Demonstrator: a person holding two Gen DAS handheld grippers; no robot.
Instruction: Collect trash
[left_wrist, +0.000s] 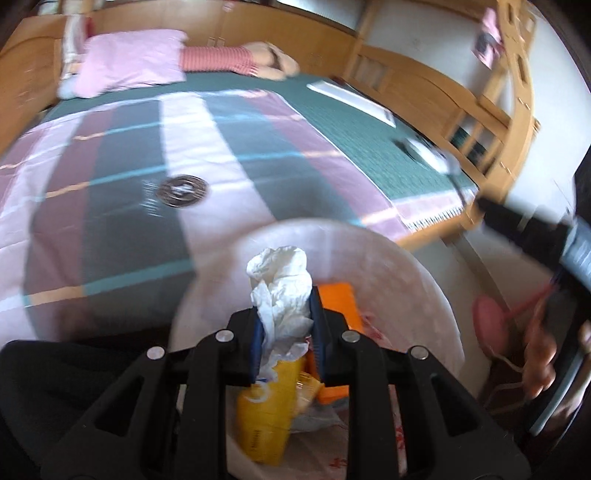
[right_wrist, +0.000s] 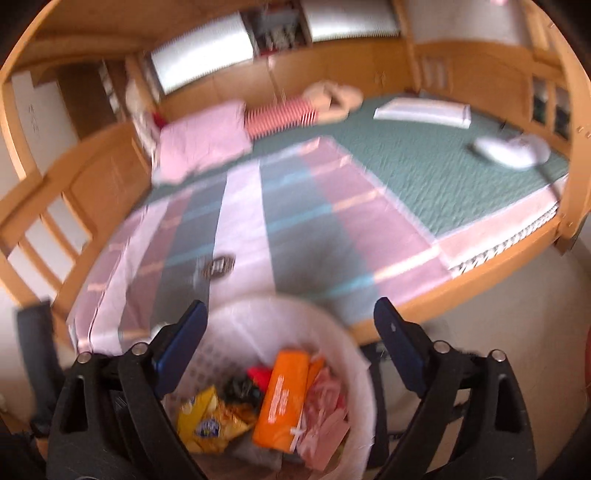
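A crumpled white tissue (left_wrist: 280, 291) is clamped between the blue pads of my left gripper (left_wrist: 284, 332), which hangs over a white plastic bin (left_wrist: 417, 291). Inside that bin I see a yellow wrapper (left_wrist: 262, 417) and an orange packet (left_wrist: 340, 299). In the right wrist view my right gripper (right_wrist: 291, 321) stands wide open above the same bin (right_wrist: 354, 354), with nothing between its fingers. Below it lie an orange packet (right_wrist: 282, 398), a yellow snack bag (right_wrist: 207, 417) and pink wrapping (right_wrist: 325, 402).
A bed with a striped pink and grey quilt (left_wrist: 177, 155) fills the space behind the bin. A round dark object (left_wrist: 181, 191) lies on the quilt. A pink pillow (left_wrist: 129, 62) and white items (right_wrist: 509, 149) lie further back. Wooden rails (left_wrist: 458, 107) edge the bed.
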